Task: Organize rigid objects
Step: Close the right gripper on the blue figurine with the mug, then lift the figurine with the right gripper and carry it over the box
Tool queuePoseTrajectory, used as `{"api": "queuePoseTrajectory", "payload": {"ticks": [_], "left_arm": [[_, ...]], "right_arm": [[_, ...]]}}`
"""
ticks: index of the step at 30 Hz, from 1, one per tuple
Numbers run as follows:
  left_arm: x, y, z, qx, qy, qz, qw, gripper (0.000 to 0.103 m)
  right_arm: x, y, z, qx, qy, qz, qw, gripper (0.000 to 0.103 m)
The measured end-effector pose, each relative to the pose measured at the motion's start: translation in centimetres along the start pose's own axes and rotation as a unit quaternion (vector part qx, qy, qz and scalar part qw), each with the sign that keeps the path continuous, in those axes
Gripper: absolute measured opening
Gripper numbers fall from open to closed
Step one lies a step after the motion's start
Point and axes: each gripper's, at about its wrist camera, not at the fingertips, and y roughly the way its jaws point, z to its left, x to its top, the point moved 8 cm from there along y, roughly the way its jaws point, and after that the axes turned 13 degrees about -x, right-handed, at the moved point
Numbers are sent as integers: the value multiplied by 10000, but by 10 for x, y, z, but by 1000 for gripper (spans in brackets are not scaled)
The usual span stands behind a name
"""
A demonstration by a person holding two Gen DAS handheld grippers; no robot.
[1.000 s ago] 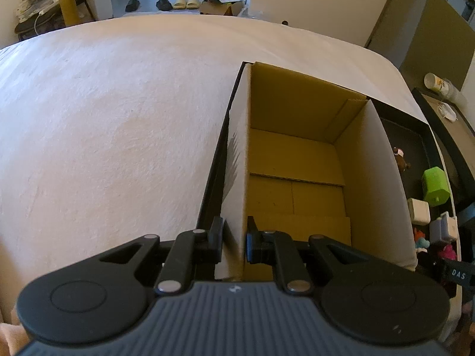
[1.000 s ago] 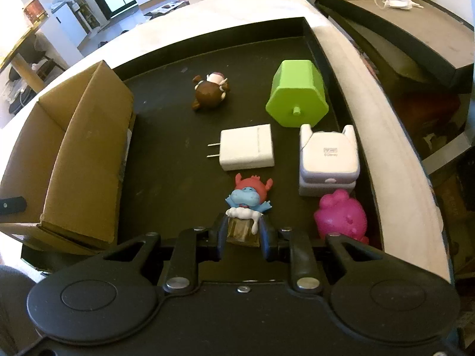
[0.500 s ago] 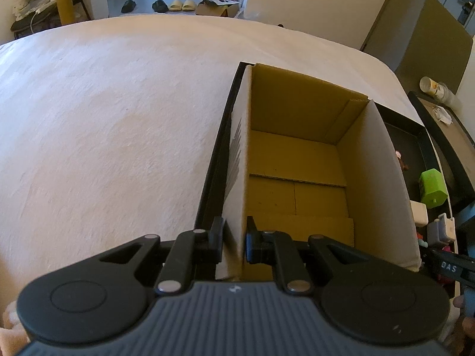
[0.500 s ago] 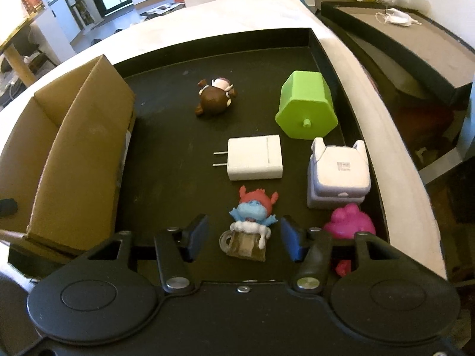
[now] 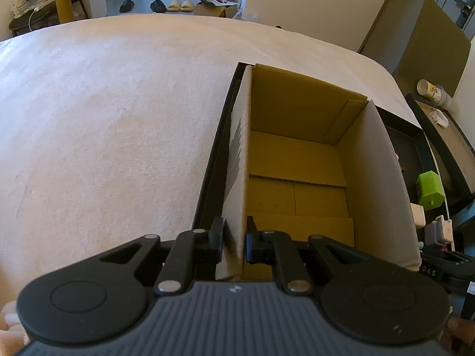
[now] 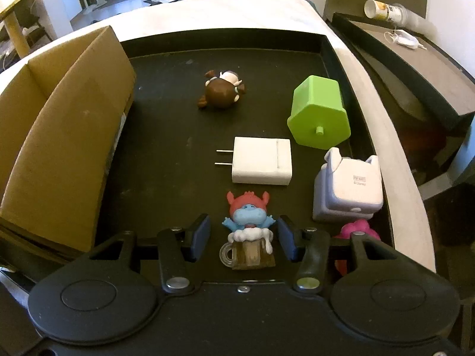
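Observation:
My left gripper point(image 5: 232, 241) is shut on the near left wall of an open, empty cardboard box point(image 5: 297, 178). The box point(image 6: 65, 136) stands at the left of a black tray point(image 6: 166, 136). My right gripper point(image 6: 245, 237) is open, its fingers on either side of a blue-and-red figurine in a brown mug point(image 6: 249, 234), not touching it. On the tray lie a white plug charger point(image 6: 261, 164), a green hexagonal block point(image 6: 319, 112), a brown figurine point(image 6: 222, 93), a white-lilac case point(image 6: 347, 187) and a pink toy point(image 6: 356, 231).
The tray lies on a white bed cover point(image 5: 104, 133). A dark side table point(image 6: 415, 59) with a paper cup point(image 6: 383, 9) and a face mask point(image 6: 403, 37) stands to the right. Shoes point(image 5: 157, 6) lie on the far floor.
My right gripper has opened and let go of the mug figurine, which now stands on the tray between the fingers. The left gripper keeps its hold on the box wall.

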Motion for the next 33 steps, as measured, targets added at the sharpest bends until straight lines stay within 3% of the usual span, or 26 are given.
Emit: {"api": "queuePoseTrajectory", "payload": {"ticks": [10,13,18,33], "left_arm": [[0,1,0,-16,-16,-13,10000,13],[0,1,1,-14,-4,-25,10000,13],[0,0,-1,-16,41,-44,10000,13],[-1,-3,-9,-57,289,-32,9996,13]], "right_arm": [[0,1,1,102,-191,-49,9998,49],[2,2,0,138,-233,-93,9996,39],[3,-2,2,281,-201,-75,9994,38],[29,-67,7,449,-284,-964,9939,38]]}}
